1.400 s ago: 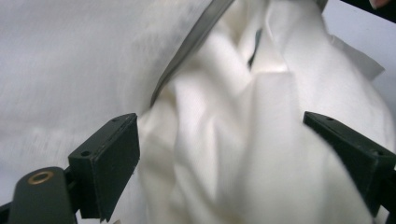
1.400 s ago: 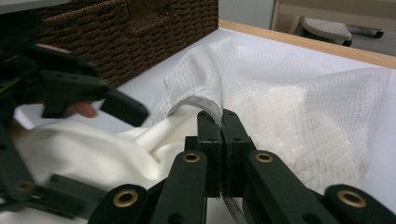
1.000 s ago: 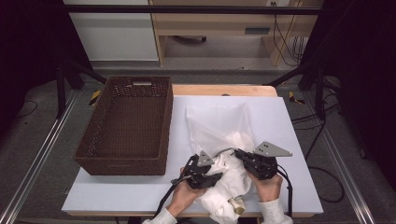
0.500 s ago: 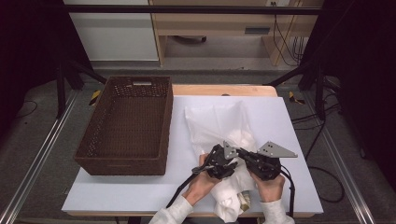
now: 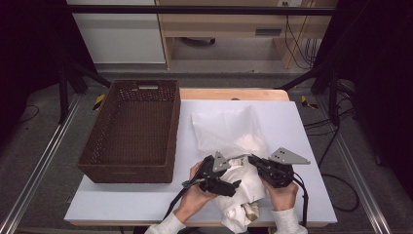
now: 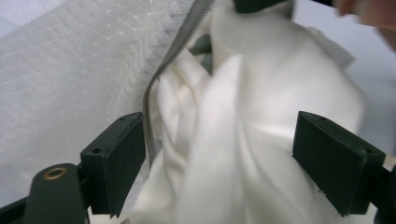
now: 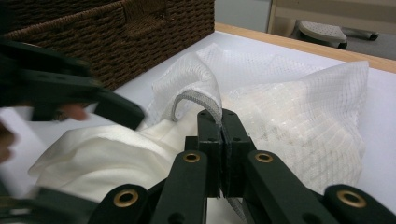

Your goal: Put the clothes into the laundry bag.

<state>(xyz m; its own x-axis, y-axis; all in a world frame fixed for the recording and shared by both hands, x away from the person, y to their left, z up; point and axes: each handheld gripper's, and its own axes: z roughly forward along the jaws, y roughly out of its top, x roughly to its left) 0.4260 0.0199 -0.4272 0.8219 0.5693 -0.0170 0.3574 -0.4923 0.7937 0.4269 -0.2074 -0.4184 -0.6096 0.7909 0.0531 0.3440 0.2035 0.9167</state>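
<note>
Left tool [image 5: 233, 181] has just been opening, jaws wide around the white cloth [image 6: 261, 116]; right tool [image 7: 223, 122] is clamped on the mesh bag's [image 5: 229, 129] rim. Both lie on the white bench [image 5: 302, 146] beside a wicker basket [image 5: 131, 131]; grey floor [image 5: 29, 156] surrounds it.

White mesh laundry bag [image 5: 229, 129] with a fine grid weave and a grey zipper band [image 6: 173, 51]. Plain cream-white cloth [image 5: 243, 192] bunched at its mouth. Dark brown woven wicker basket [image 5: 168, 126]. Pale bluish-white table top [image 5: 297, 131] with a light wooden edge. Black grippers with brass-coloured rivets [image 7: 191, 157].
</note>
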